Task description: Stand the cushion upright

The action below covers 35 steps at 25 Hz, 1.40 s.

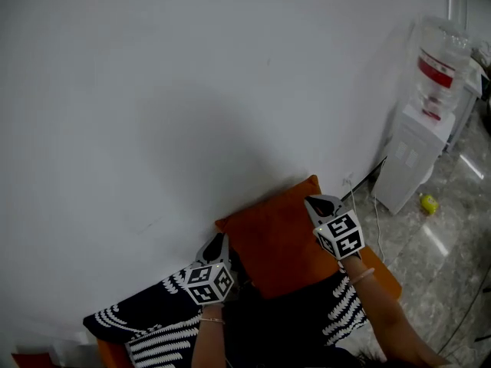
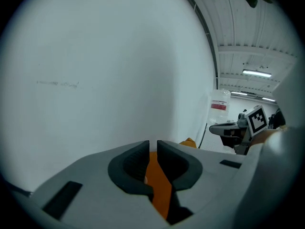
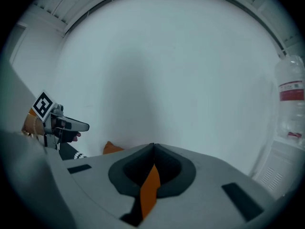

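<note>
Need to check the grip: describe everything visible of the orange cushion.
The orange cushion is a plain, roughly square pillow of soft-looking fabric with pointed corners. It is held raised, its top edge close to the white wall. The left tool and right tool each pinch its fabric at opposite sides. Its lower edge disappears behind black-and-white patterned fabric.

- The right gripper (image 3: 153,149) has its jaws pressed together on orange cushion (image 3: 150,190) fabric.
- The left gripper (image 3: 71,125) shows at the left.
- A water bottle (image 3: 290,99) stands far right, by the white wall (image 3: 167,70).
</note>
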{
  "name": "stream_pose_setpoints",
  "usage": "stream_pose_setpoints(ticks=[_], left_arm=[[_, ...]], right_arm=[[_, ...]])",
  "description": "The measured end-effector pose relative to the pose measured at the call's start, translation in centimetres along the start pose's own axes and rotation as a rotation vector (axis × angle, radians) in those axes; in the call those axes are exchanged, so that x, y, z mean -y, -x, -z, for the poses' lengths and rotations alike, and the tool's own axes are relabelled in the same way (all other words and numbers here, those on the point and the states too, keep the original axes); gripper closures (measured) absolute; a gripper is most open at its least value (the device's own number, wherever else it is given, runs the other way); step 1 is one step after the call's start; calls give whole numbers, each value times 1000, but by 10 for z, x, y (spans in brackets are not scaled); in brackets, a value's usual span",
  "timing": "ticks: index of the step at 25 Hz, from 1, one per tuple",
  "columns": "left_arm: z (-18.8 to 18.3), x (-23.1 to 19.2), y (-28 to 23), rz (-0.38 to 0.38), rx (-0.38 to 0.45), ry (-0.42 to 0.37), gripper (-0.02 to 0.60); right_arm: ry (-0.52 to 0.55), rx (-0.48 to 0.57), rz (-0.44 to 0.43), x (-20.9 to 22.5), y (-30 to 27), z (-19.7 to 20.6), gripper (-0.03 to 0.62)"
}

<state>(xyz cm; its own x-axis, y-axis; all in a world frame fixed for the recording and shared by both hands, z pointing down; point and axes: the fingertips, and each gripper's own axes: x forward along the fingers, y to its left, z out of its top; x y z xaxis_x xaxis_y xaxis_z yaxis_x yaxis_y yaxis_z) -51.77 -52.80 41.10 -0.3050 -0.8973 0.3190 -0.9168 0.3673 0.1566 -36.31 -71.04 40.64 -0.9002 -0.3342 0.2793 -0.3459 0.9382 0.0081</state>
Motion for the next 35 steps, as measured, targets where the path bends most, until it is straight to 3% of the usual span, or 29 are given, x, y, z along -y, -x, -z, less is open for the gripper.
stream_pose_setpoints(ticks=[12,21,30,35], left_arm=[[-10,42,107,72,55,-72,560],[-4,66,193,142,84,-93,561],[-6,87,276,180,151,-178,561],[-3,93,321,208,188,-164,561]], right_arm=[[-10,107,44,-81,105,-30,586],[5,164,94,-147,188,-38,586],[16,217,148,-211,261,-49,589],[17,289,176,-248,306,-59,588]])
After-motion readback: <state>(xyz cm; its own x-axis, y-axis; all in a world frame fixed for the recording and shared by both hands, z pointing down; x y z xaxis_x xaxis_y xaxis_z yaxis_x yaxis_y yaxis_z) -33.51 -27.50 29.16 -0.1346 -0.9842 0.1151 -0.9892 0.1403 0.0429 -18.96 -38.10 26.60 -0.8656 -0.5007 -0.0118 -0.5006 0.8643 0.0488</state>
